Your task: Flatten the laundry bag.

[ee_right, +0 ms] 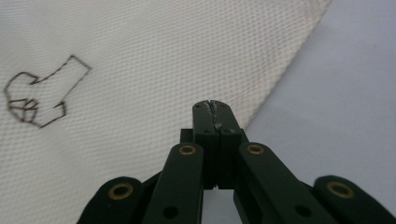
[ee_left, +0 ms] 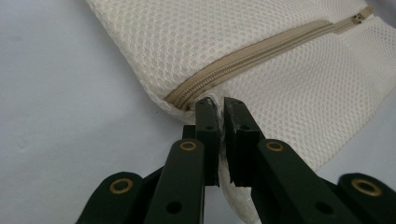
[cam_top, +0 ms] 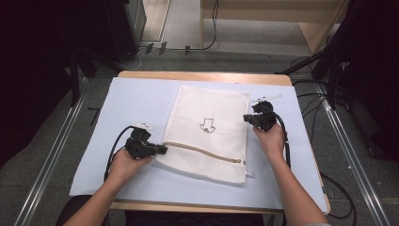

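Note:
A white mesh laundry bag (cam_top: 209,106) lies flat on the pale mat (cam_top: 131,103), with a beige zipper (cam_top: 202,151) across its near end and a small arrow drawing (cam_top: 207,125) in its middle. My left gripper (cam_top: 164,149) is at the bag's left edge, by the zipper's end. In the left gripper view it (ee_left: 222,105) is shut on a fold of mesh bag (ee_left: 299,88) just below the zipper (ee_left: 252,53); the zipper pull (ee_left: 358,17) is at the far end. My right gripper (cam_top: 246,117) rests at the bag's right edge, shut (ee_right: 214,106) with no fabric seen between its jaws.
The mat covers most of a wooden table (cam_top: 202,75). Bare mat lies to the left of the bag and along the near edge. Cables (cam_top: 115,146) trail from both grippers. Dark stands and floor cables surround the table.

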`<state>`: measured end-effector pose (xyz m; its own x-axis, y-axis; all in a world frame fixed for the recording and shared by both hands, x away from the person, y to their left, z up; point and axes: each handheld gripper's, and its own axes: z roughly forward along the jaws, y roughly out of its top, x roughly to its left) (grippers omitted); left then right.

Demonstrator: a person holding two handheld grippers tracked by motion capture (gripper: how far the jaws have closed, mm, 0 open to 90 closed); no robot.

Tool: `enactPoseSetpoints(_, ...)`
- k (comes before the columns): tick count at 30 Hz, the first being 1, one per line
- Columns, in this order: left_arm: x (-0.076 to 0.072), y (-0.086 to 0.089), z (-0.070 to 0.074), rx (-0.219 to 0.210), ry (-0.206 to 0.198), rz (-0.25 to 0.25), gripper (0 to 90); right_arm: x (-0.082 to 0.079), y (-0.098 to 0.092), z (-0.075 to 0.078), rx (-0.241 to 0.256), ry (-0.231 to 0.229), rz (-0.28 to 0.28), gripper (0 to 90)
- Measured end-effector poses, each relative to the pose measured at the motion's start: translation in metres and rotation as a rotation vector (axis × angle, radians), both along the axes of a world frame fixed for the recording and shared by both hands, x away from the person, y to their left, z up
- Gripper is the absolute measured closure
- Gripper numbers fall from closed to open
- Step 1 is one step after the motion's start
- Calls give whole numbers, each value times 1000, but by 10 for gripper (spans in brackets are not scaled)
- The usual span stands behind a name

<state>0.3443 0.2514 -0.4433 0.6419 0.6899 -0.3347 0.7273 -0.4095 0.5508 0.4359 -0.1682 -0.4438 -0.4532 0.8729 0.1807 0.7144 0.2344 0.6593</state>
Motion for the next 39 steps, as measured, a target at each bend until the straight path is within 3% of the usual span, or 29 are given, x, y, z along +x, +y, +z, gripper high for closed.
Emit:
enactPoseSetpoints(6,-2,-1,2,-3,-6,-11,845,-25,-4,-4,-14,3,18,900)
enactPoseSetpoints(10,-1,-1,1,9,-5,-15,848,-32,-7,-12,-25,29,13,900)
enactPoseSetpoints(15,1,0,-1,2,-2,-16,849,-32,-3,-19,-36,47,12,900)
enactPoseSetpoints(23,-3,0,-1,5,-17,-5,850,-30,9,-23,-82,9,51,900)
enactPoseSetpoints(32,-23,-7,-4,-2,-9,-31,841,-23,9,-24,-73,-5,44,900)
enactPoseSetpoints(39,-24,-4,1,-8,-9,-43,777,-22,9,-24,-70,-5,39,900)
